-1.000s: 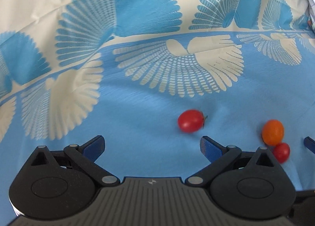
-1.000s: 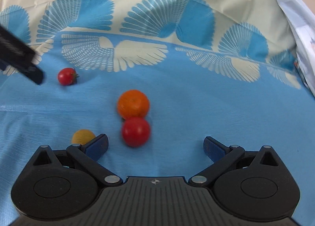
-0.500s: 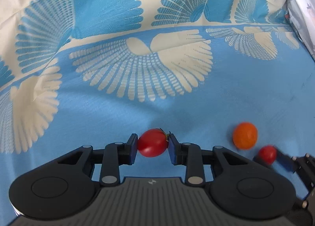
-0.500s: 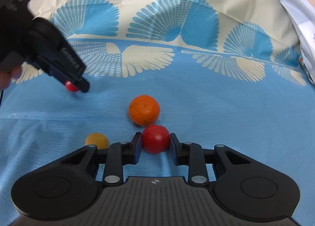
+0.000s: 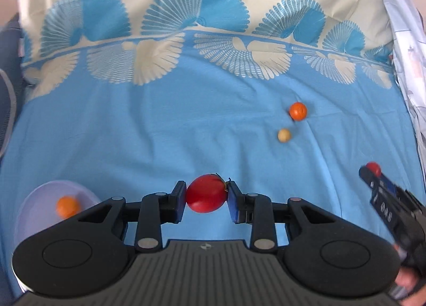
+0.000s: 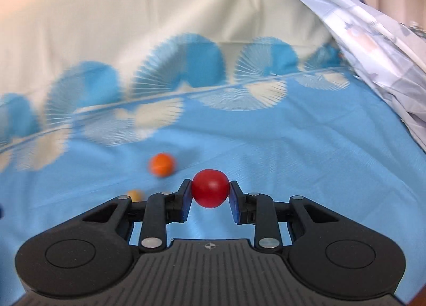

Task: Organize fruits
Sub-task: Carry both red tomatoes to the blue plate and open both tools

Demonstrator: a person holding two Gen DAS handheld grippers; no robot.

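My left gripper point(image 5: 206, 197) is shut on a red tomato with a stem point(image 5: 206, 196) and holds it above the blue cloth. My right gripper point(image 6: 210, 192) is shut on a round red tomato point(image 6: 210, 188), also lifted; it shows at the right edge of the left wrist view point(image 5: 372, 170). An orange fruit point(image 5: 298, 111) and a small yellow fruit point(image 5: 284, 135) lie on the cloth; both show in the right wrist view, the orange one point(image 6: 162, 164) and the yellow one point(image 6: 135, 194) partly hidden by my left finger. A pale plate point(image 5: 34, 215) at lower left holds a small orange fruit point(image 5: 68, 206).
A blue and cream patterned cloth point(image 5: 186, 119) covers the surface. A crumpled pale printed fabric point(image 6: 372, 47) rises along the right side. A dark grey object point(image 5: 8, 87) sits at the far left edge.
Both grippers closed on their red tomatoes and have lifted and pulled back with them. The plate has come into the left wrist view.
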